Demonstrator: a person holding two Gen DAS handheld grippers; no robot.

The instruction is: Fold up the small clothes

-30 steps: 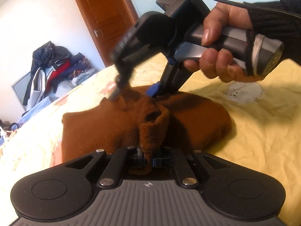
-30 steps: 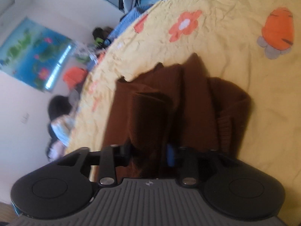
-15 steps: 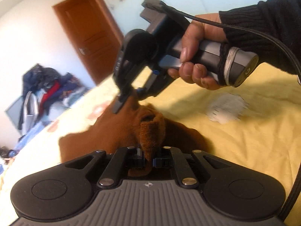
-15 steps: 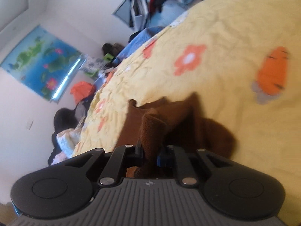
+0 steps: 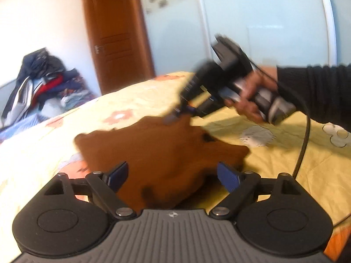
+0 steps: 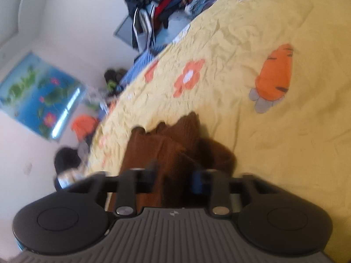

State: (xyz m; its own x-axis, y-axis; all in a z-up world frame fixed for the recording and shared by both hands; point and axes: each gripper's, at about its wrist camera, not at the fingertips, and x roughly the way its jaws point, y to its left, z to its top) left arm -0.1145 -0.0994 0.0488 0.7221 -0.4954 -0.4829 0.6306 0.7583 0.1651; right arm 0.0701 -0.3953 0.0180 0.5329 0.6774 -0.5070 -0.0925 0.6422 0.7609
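Brown garment (image 5: pixel 160 153) mid-bed (image 5: pixel 296 164), open quilt all around, left gripper (image 5: pixel 173 176) fingers wide apart, right gripper (image 6: pixel 175 176) fingers apart around blurred cloth, contact unclear

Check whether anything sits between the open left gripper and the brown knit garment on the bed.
Nothing visible does. The left gripper is open with its fingers spread to either side of the brown knit garment, which lies on the yellow bedspread directly ahead. The right gripper is at the garment's far edge, not in the path.
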